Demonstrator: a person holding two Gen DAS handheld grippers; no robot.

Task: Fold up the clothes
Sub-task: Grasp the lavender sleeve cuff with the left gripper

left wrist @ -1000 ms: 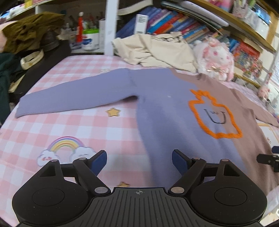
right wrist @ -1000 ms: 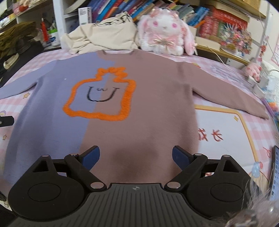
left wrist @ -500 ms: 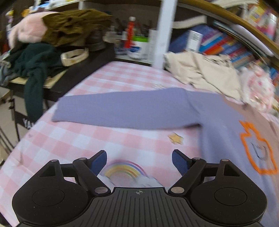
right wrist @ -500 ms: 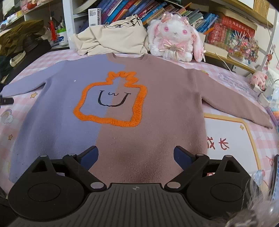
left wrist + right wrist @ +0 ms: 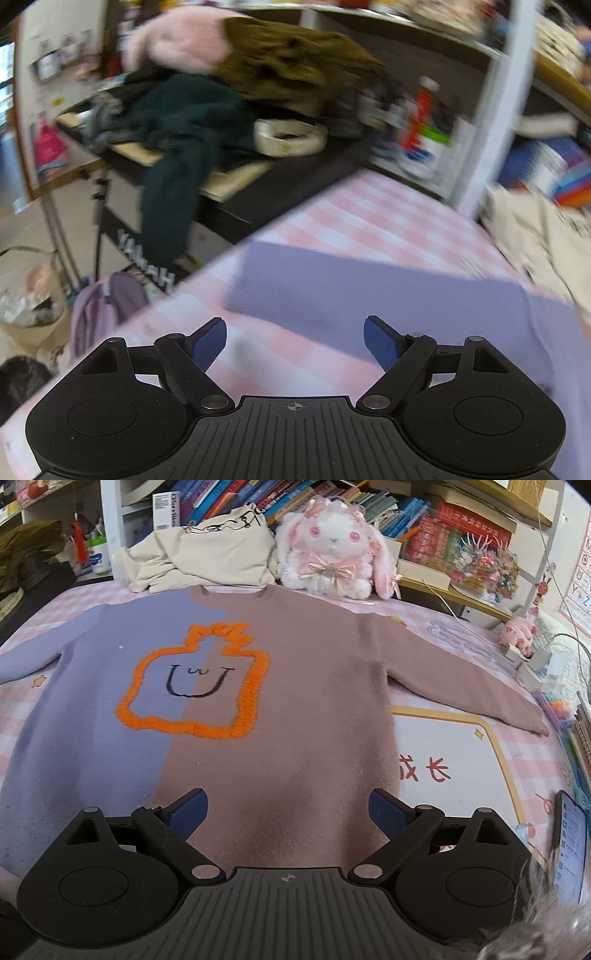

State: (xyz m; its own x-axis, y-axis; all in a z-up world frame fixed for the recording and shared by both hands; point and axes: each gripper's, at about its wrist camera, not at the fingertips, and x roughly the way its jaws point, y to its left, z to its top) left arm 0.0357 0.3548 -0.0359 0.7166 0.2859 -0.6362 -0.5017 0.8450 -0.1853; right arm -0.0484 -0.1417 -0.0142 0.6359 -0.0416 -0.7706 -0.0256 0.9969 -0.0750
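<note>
Here, your two-tone sweater (image 5: 229, 716) lay flat and face up on the pink checked cloth (image 5: 480, 768), both sleeves stretched out to the sides. Your left gripper (image 5: 294, 343) was spread wide with nothing between its fingers, hanging just short of the cuff end of the purple sleeve (image 5: 351, 288) near the cloth's edge. Your right gripper (image 5: 287, 810) was likewise spread and empty above the sweater's hem.
</note>
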